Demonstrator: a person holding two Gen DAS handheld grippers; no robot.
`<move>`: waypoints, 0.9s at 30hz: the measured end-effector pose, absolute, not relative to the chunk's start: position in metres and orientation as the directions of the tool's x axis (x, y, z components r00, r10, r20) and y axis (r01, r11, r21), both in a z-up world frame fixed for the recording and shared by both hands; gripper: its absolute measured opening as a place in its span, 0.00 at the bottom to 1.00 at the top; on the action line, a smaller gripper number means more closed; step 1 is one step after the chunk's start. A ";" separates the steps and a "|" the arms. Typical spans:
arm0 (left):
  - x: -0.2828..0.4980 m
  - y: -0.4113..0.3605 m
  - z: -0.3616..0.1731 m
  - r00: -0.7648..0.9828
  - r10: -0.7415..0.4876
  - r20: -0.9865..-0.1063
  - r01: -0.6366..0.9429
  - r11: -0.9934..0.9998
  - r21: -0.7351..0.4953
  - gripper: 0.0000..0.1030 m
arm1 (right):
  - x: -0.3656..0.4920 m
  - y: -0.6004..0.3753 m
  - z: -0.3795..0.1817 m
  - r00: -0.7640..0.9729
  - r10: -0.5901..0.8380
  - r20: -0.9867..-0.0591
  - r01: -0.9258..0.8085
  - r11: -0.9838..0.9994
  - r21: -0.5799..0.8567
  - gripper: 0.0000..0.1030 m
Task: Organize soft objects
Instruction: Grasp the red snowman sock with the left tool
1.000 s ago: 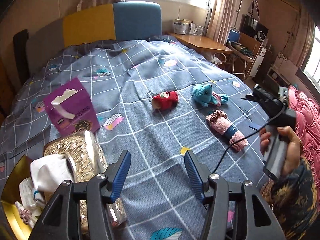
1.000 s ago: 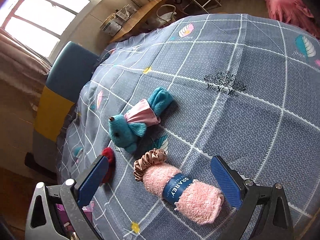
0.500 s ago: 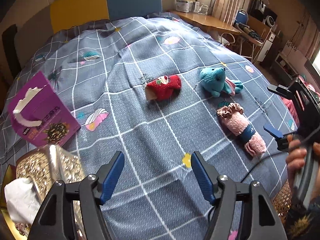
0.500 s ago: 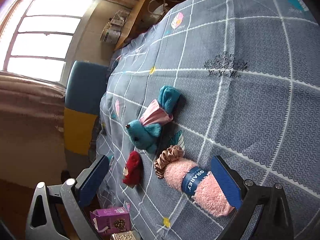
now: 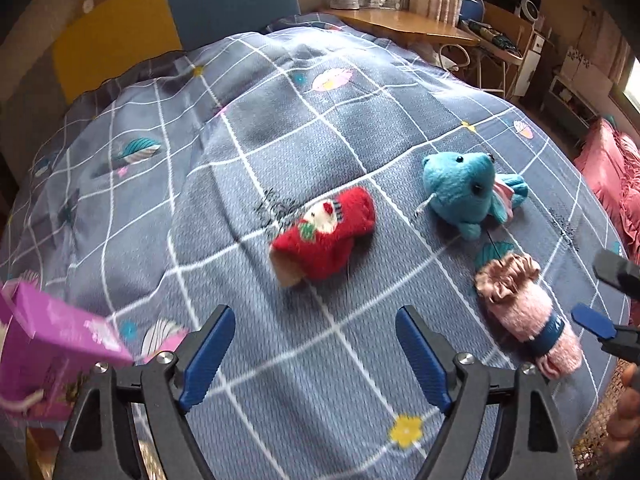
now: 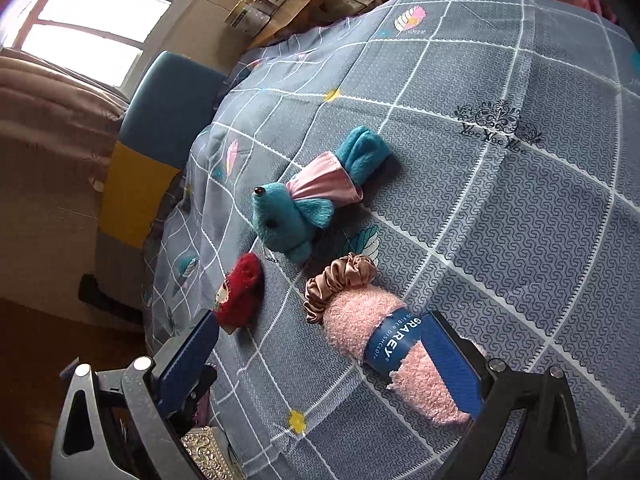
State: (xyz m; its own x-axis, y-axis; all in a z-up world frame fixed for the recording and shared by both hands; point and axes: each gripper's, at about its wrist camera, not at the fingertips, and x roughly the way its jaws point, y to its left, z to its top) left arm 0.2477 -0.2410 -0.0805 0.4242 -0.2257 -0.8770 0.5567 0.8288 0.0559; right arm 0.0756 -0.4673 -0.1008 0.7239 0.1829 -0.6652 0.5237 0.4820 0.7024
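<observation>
three soft things lie on the bedspread: red sock, blue plush, pink rolled towel. left gripper is opening over bare cloth, nothing between its jaws. right gripper gapes around the towel, unclenched.

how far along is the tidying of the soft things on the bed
Nothing looks sorted yet: the red sock, blue plush, scrunchie and pink towel roll all lie loose on the bed. The left tool is opening, empty, short of the sock. The right tool is open around the towel roll, not gripping. All four remain.
</observation>
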 end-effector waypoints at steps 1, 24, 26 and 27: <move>0.253 -0.244 -0.083 0.433 -0.215 -0.875 0.557 0.828 0.072 0.82 | 0.076 -0.467 -0.102 0.722 0.190 -0.665 0.522 0.483 0.703 0.99; 0.287 -0.267 -0.119 0.418 -0.243 -0.875 0.595 0.801 0.062 0.26 | 0.081 -0.463 -0.094 0.722 0.137 -0.678 0.517 0.544 0.661 0.92; 0.281 -0.255 -0.114 0.422 -0.248 -0.872 0.561 0.827 0.036 0.26 | 0.081 -0.462 -0.093 0.720 0.123 -0.683 0.520 0.556 0.648 0.89; 0.278 -0.250 -0.112 0.412 -0.261 -0.873 0.547 0.837 0.008 0.26 | 0.081 -0.462 -0.093 0.718 0.116 -0.687 0.524 0.559 0.642 0.87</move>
State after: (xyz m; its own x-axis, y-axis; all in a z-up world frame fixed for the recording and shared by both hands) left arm 0.2776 -0.2502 -0.1115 0.4118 -0.2612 -0.8730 0.5474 0.8369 0.0078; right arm 0.0814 -0.4624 -0.0934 0.7176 0.1163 -0.6867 0.5242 0.5590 0.6424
